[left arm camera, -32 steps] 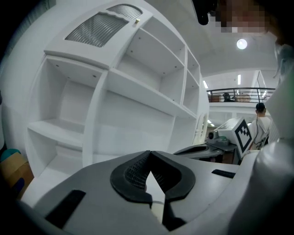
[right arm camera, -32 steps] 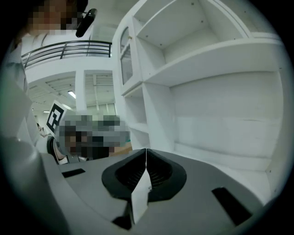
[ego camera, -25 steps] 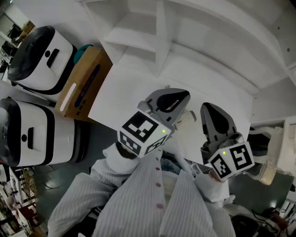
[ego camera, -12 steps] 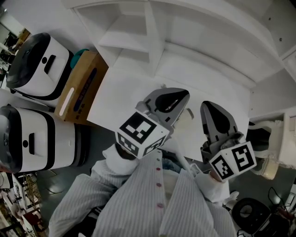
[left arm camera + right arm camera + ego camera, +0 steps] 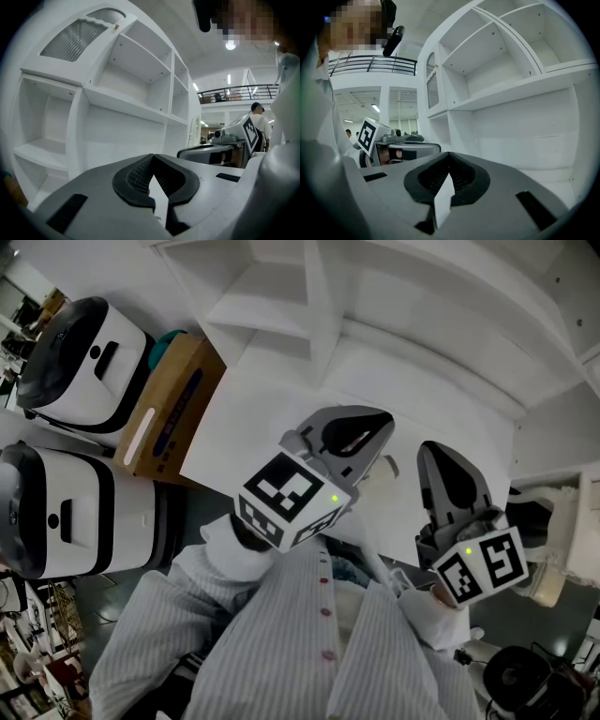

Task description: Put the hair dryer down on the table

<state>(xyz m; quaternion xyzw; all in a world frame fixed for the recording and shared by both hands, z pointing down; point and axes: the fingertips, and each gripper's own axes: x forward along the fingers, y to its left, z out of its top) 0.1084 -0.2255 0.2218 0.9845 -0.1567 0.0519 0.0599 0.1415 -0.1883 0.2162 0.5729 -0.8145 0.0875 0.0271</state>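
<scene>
left tool [image 5: 380, 423] clenched, empty | right tool [image 5: 431, 454] clenched, empty | pale thing, likely hair dryer [image 5: 380, 474], on desk [image 5: 244, 427] between them: 6 o'clock of left tip, 8 o'clock of right | axis unclear | left nearer

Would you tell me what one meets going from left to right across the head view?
White-and-black appliances → cardboard box → left gripper → right gripper, both grippers with fingers together.
</scene>
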